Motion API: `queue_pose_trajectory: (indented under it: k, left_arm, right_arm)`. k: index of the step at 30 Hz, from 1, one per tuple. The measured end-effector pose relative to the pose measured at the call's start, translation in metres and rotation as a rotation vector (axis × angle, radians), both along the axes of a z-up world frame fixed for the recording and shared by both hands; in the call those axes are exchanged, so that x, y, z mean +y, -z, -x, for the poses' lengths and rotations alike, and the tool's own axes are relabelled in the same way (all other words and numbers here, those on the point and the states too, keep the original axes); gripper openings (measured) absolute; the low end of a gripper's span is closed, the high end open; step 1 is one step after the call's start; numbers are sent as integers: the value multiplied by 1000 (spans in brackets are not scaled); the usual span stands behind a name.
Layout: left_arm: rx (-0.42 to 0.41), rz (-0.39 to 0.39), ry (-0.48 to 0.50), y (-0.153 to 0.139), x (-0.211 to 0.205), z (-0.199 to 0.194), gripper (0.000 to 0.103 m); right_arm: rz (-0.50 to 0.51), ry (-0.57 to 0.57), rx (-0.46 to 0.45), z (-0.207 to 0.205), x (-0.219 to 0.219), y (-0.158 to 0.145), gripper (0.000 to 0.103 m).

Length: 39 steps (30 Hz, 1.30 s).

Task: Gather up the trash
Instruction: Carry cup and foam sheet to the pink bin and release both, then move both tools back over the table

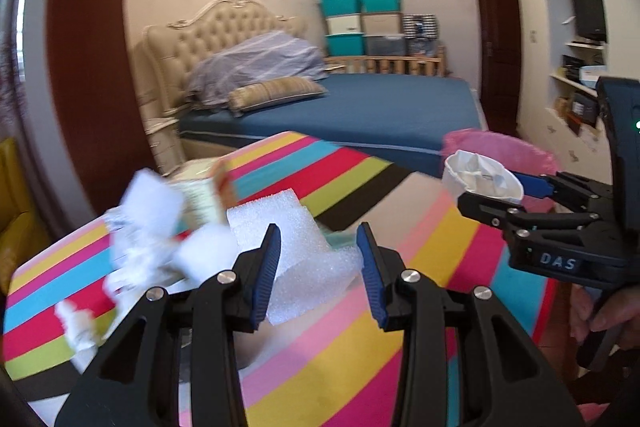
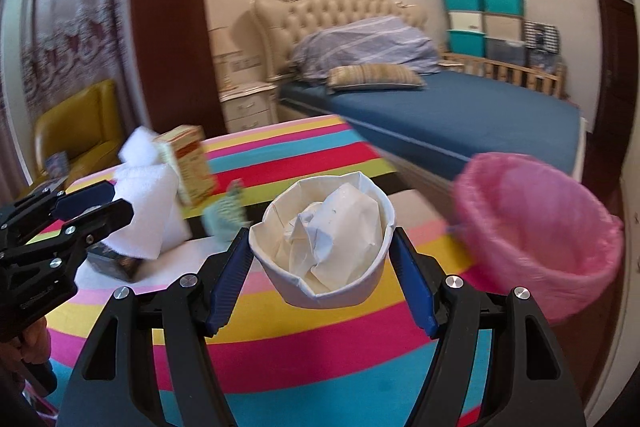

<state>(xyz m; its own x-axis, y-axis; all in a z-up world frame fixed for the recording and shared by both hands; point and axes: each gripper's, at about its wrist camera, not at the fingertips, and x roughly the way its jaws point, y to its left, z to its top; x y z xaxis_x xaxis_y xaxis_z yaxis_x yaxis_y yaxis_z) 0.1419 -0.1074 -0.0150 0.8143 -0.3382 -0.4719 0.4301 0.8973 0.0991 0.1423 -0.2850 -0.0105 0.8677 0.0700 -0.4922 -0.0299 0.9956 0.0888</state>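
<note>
My right gripper (image 2: 322, 259) is shut on a white paper cup (image 2: 320, 247) stuffed with crumpled paper, held above the striped table just left of the pink-lined trash bin (image 2: 536, 235). The cup also shows in the left wrist view (image 1: 480, 179), in front of the bin (image 1: 500, 151). My left gripper (image 1: 320, 267) is open, its fingers on either side of a white foam block (image 1: 296, 251) without touching it. More crumpled white paper (image 1: 140, 227) and a small carton (image 1: 204, 199) lie to its left.
The table has a striped cloth (image 2: 320, 347). A small dark box (image 2: 112, 259) and a teal scrap (image 2: 226, 215) lie on it. A blue bed (image 2: 460, 115) stands behind, a yellow armchair (image 2: 80, 127) and nightstand (image 2: 248, 107) to the left.
</note>
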Motion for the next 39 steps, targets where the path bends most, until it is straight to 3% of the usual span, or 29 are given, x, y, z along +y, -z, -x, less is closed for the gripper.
queue_pose_trajectory:
  k: [10, 18, 28, 31, 32, 33, 35, 39]
  left_arm:
    - [-17, 6, 239, -12, -100, -33, 38]
    - [1, 41, 428, -22, -192, -62, 39]
    - [108, 100, 513, -14, -274, -106, 43]
    - [132, 114, 533, -11, -290, -114, 55]
    - [124, 116, 520, -12, -292, -116, 70]
    - [115, 128, 501, -14, -290, -119, 76]
    - [114, 147, 478, -18, -284, -123, 76]
    - [84, 141, 396, -24, -252, -124, 89]
  right_arm:
    - [3, 199, -44, 10, -97, -10, 66]
    - [20, 294, -44, 10, -162, -7, 66]
    - [23, 339, -18, -3, -213, 6, 67]
    - [19, 334, -12, -7, -221, 10, 69]
    - [17, 334, -13, -7, -221, 10, 71]
    - [15, 336, -15, -6, -220, 11, 74]
    - [12, 341, -20, -7, -220, 12, 76]
    - [6, 341, -26, -8, -218, 10, 82]
